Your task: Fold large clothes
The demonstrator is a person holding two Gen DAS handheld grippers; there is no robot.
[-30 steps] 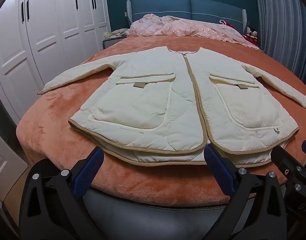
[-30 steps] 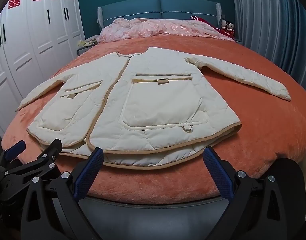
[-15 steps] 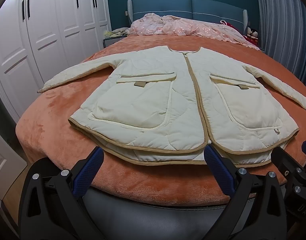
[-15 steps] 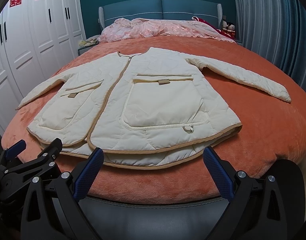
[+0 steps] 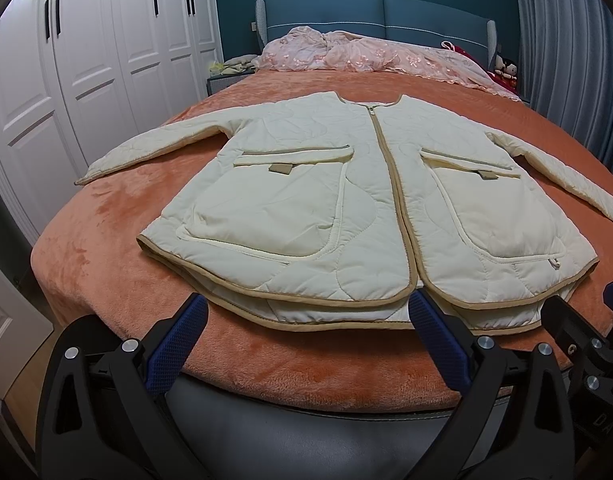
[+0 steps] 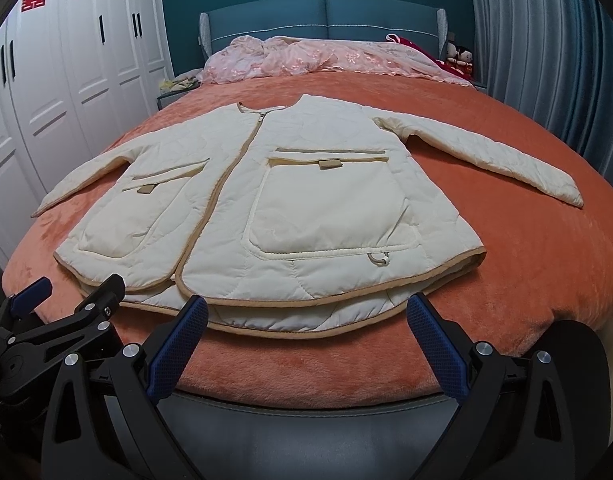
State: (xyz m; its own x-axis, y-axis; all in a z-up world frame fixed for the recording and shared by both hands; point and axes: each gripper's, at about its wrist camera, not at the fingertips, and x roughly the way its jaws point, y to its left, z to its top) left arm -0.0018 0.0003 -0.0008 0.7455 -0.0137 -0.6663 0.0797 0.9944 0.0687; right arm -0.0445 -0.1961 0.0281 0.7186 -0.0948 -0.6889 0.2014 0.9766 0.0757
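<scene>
In the left wrist view, we hold our left gripper (image 5: 306, 320) just short of the foot of the bed, its blue-padded fingers (image 5: 174, 344) spread wide with nothing between them. Beyond them a cream quilted jacket (image 5: 358, 208) lies flat and face up on the orange blanket (image 5: 86, 248), zipped up the middle, hem toward us and collar toward the blue headboard (image 5: 370, 12). Both sleeves reach outward to the sides. Two large patch pockets sit on the front, each with a tan tab. The tan-trimmed hem lies close above the fingertips but does not touch them. A pink bedspread (image 5: 370, 54) is bunched by the headboard, and white wardrobe doors (image 5: 90, 52) stand at the left. The tip of our right gripper (image 5: 586, 320) shows at the right edge.

In the right wrist view, our right gripper (image 6: 306, 320) also stands wide apart and holds nothing, with the jacket (image 6: 306, 200) hem just beyond its fingers (image 6: 434, 344). Our left gripper (image 6: 74, 296) shows at the lower left, near the hem's left corner. Grey curtains (image 6: 546, 40) hang at the right.
</scene>
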